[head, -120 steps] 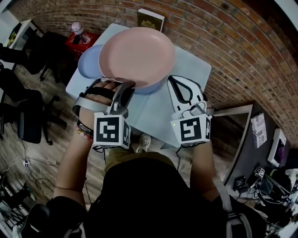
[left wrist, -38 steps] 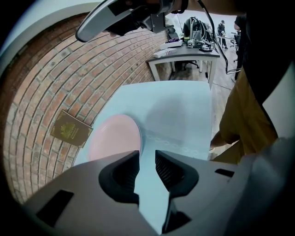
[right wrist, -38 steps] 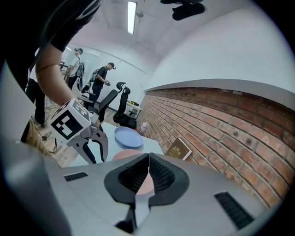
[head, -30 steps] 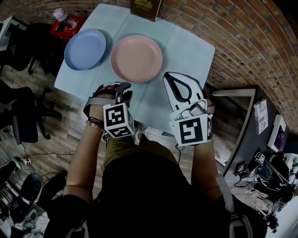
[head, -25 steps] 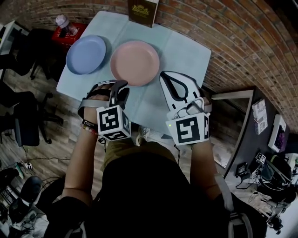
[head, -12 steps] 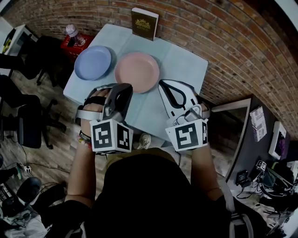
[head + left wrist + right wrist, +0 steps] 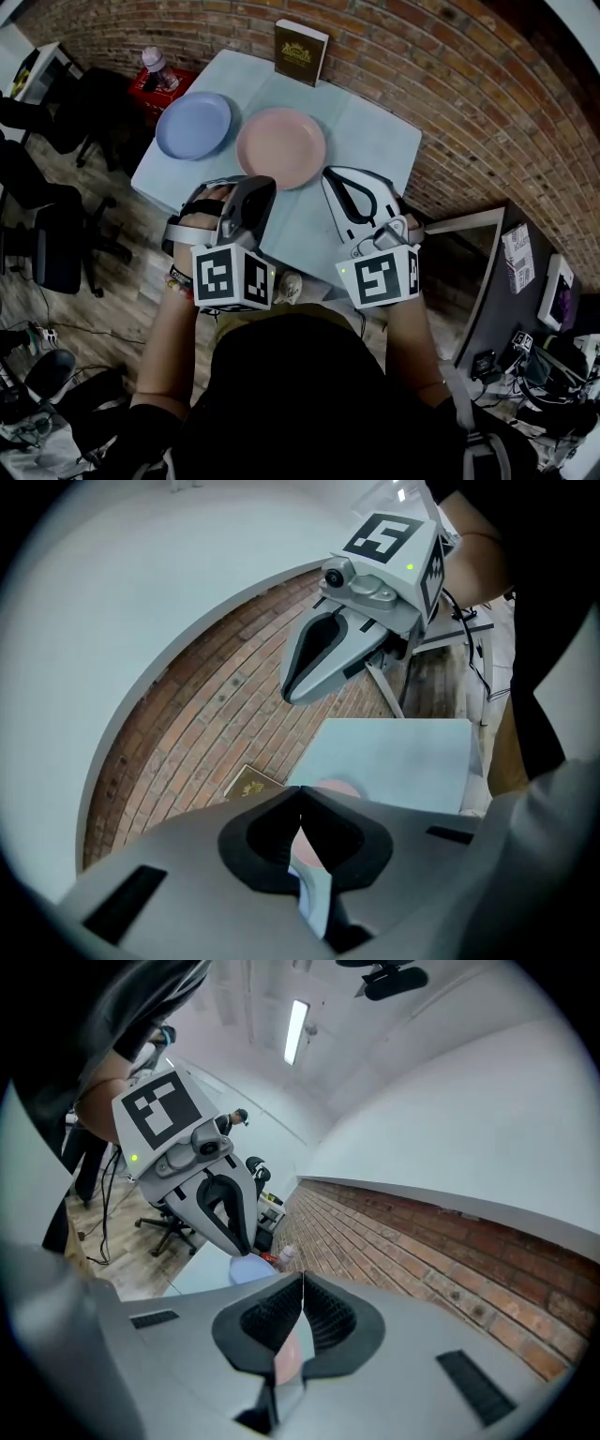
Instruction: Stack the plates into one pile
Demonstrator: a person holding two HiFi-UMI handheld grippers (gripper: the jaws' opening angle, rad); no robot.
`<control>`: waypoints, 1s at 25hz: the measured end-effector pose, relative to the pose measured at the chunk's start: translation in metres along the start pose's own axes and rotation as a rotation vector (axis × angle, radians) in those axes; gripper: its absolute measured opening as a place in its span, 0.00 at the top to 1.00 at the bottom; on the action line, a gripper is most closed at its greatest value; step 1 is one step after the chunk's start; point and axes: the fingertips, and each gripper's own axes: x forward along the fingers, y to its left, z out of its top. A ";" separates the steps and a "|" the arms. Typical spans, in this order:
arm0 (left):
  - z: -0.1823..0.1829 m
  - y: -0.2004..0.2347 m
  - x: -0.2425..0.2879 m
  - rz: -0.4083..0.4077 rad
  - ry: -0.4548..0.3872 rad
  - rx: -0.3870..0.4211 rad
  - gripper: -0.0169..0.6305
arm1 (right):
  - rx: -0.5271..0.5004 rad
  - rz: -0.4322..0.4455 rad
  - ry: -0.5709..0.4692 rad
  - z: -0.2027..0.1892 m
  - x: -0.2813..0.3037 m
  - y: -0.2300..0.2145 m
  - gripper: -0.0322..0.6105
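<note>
Brick wall (image 7: 450,84) backs a pale tabletop (image 7: 375,141) where the blue plate (image 7: 193,125) and the pink plate (image 7: 281,148) lie flat just beside each other, not yet stacked, with a book (image 7: 301,52) propped behind them. Both tongs hang above the near edge, short of the plates. The left tongs (image 7: 251,187) have just been closing and are pinched together on nothing, and the right tongs (image 7: 339,180) are likewise together and empty. To stack well, I judge one pair should spread, come in low at a plate's rim, pinch it firmly, lift it level and set it centred on the other plate.
</note>
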 end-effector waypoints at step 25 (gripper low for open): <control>-0.021 -0.014 0.017 -0.074 0.006 -0.056 0.94 | 0.016 0.030 0.033 -0.008 0.013 0.009 0.90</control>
